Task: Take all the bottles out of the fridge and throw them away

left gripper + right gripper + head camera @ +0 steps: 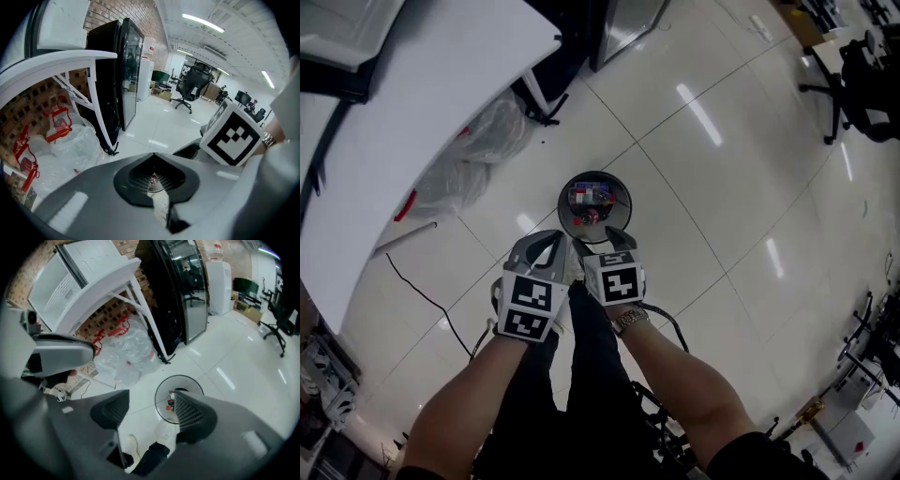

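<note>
To your left, the white counter [412, 122] runs its edge diagonally, with clear bags [483, 141] heaped beneath it. The black fridge [176, 291] stands past its far end. Your left hand-held gripper [555, 242] is pinched narrow, tips meeting, with nothing gripped. Just ahead, the round bin [563, 204] sits on the floor with bottles [589, 197] lying inside it. Your right hand-held gripper [617, 240] is spread wide and empty, its tips at the bin's near rim. To the right, the tiled floor [722, 187] lies open as far as the office chair [862, 66].
</note>
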A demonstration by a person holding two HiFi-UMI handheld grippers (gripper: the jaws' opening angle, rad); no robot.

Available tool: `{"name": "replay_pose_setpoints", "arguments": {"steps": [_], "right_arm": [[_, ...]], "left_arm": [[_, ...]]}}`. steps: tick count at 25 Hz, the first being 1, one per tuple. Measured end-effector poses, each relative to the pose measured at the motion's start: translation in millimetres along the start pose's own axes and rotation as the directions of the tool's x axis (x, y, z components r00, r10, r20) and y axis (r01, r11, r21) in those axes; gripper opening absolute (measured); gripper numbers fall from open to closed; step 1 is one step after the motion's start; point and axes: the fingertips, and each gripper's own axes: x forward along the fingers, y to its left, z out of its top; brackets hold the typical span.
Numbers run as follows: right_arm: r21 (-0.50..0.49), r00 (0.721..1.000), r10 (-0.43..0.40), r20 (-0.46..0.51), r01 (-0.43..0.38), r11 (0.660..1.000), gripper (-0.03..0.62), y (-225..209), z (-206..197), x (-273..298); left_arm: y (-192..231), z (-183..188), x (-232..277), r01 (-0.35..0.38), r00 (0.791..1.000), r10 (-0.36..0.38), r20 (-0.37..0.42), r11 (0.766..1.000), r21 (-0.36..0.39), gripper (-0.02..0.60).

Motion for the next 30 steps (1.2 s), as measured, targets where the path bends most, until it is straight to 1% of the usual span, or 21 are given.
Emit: {"name": "replay_pose_setpoints", "arguments": {"steps": [6, 11, 13, 15, 17, 19, 22, 25, 30], "right_arm": [[-0.089, 0.999, 0.033, 0.025, -0.031, 0.996, 0.298, 36.6, 30.8, -34.4], [-0.197, 0.995, 0.069, 0.072, -0.054, 0.979, 0.253, 78.7, 63.4, -76.0], [-0.247, 0.989, 0.094, 0.111, -0.065, 0.967, 0.226, 100.4, 79.1, -94.6], [-0.299, 0.98, 0.13, 0.148, -0.081, 0.951, 0.181, 128.0, 94.3, -115.9], [-0.348, 0.971, 0.166, 0.17, -0.099, 0.932, 0.178, 158.6, 105.9, -138.8], [-0.399, 0.957, 0.212, 0.2, -0.118, 0.909, 0.164, 193.7, 119.9, -160.6], [-0.496, 0.923, 0.296, 0.246, -0.143, 0.857, 0.16, 252.3, 142.9, -189.9], [-0.585, 0.887, 0.368, 0.278, -0.148, 0.798, 0.16, 309.5, 162.3, -216.3], [-0.689, 0.825, 0.465, 0.32, -0.135, 0.713, 0.16, 387.0, 182.0, -261.7]], "left_arm": [[4.6, 19.0, -49.4, -0.05, 0.997, 0.052, 0.055, 0.998, -0.025, 0.003], [6.2, 36.1, -106.7, -0.094, 0.988, 0.098, 0.121, 0.995, -0.041, 0.003], [9.6, 42.0, -135.4, -0.12, 0.979, 0.128, 0.157, 0.991, -0.055, 0.003], [14.4, 46.2, -167.6, -0.151, 0.967, 0.163, 0.194, 0.986, -0.076, 0.003], [20.3, 50.4, -202.5, -0.188, 0.95, 0.208, 0.235, 0.977, -0.104, 0.003], [28.9, 55.4, -238.7, -0.23, 0.923, 0.26, 0.282, 0.964, -0.136, 0.003], [43.7, 62.3, -292.8, -0.295, 0.869, 0.342, 0.357, 0.938, -0.18, 0.003], [58.7, 63.7, -346.2, -0.355, 0.81, 0.416, 0.414, 0.909, -0.22, 0.003], [80.7, 57.4, -430.3, -0.44, 0.698, 0.533, 0.479, 0.846, -0.3, 0.003]]}}
